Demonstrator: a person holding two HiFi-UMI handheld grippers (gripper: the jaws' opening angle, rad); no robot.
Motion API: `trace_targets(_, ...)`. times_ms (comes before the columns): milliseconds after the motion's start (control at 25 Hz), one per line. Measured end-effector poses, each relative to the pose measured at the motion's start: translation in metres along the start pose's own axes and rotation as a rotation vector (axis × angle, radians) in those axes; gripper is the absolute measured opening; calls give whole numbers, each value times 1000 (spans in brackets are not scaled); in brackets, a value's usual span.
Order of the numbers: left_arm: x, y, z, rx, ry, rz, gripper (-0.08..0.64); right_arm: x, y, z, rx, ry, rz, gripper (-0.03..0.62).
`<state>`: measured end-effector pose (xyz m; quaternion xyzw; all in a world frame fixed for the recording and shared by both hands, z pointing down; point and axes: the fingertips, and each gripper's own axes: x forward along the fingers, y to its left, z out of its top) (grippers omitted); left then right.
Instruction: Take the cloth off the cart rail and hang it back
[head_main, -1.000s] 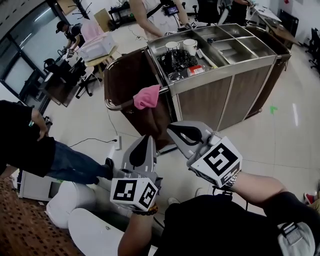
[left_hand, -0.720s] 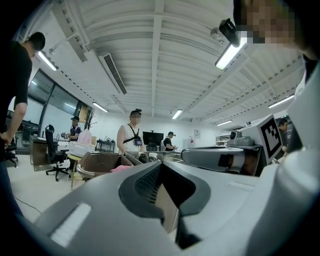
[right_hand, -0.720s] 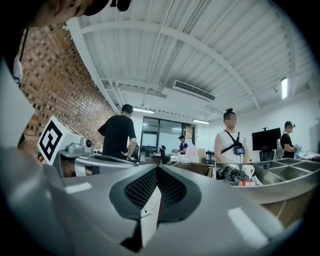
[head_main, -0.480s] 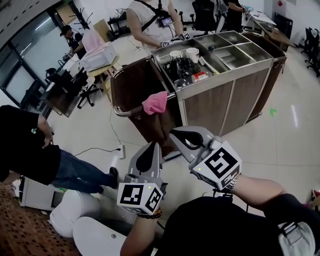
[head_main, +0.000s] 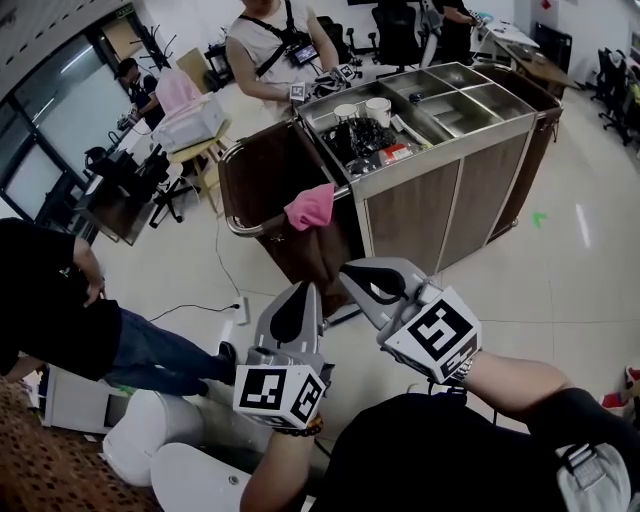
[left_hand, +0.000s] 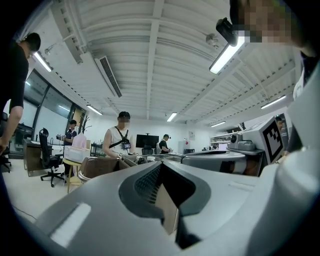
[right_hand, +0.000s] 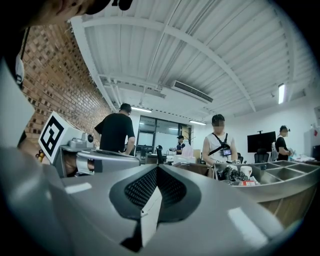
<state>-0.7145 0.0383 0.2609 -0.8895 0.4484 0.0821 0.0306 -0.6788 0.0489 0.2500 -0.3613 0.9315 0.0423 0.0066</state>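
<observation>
**Head view.** The pink cloth (head_main: 311, 206) hangs draped over the cart rail (head_main: 238, 226), at the brown end of the cart (head_main: 420, 190), with a fold falling on each side of the bar. The left gripper (head_main: 303, 296) and right gripper (head_main: 352, 270) are side by side low in the picture. Both point toward the cart, well apart from the cloth, and touch nothing.

The cloth lies as the task wants it at the end. With both grippers empty and clear of it, the scene fits two stages: a cloth waiting to be lifted off, or one already hung back. The pictures do not settle which, so I name no next move.

**Left gripper view.** The fingers (left_hand: 142, 186) are pressed together with nothing between them. The cart shows beyond them; the cloth I cannot pick out.

**Right gripper view.** The fingers (right_hand: 142, 187) are likewise closed tight on nothing, and the cart's steel top lies off to the right.

**Writing.** The marker cubes (head_main: 432, 332) carry only black-and-white square patterns, no letters. A red-labelled packet (head_main: 397, 153) sits in the cart's top tray, but its print is too small to read. No brand is legible anywhere.
</observation>
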Motion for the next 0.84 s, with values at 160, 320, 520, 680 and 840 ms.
trace_targets(160,0,-2,1,0,4,-5,3,-2,0,2,-6,1,-9,0)
trace_targets(320,2,-1,-2,-3,6,-7,3,-3,-2,-1,-6,6,-14,0)
trace_targets(520,-7,2,-4,1,3,-10,3,1,3,-5,-75,-16,-9,0)
trace_targets(680,-9,-1,-2,3,3,-9,3,-3,3,-3,-110,-27,-6,0)
trace_targets(840,-6,-4,-3,3,6,-9,3,-7,5,-4,1,16,-25,0)
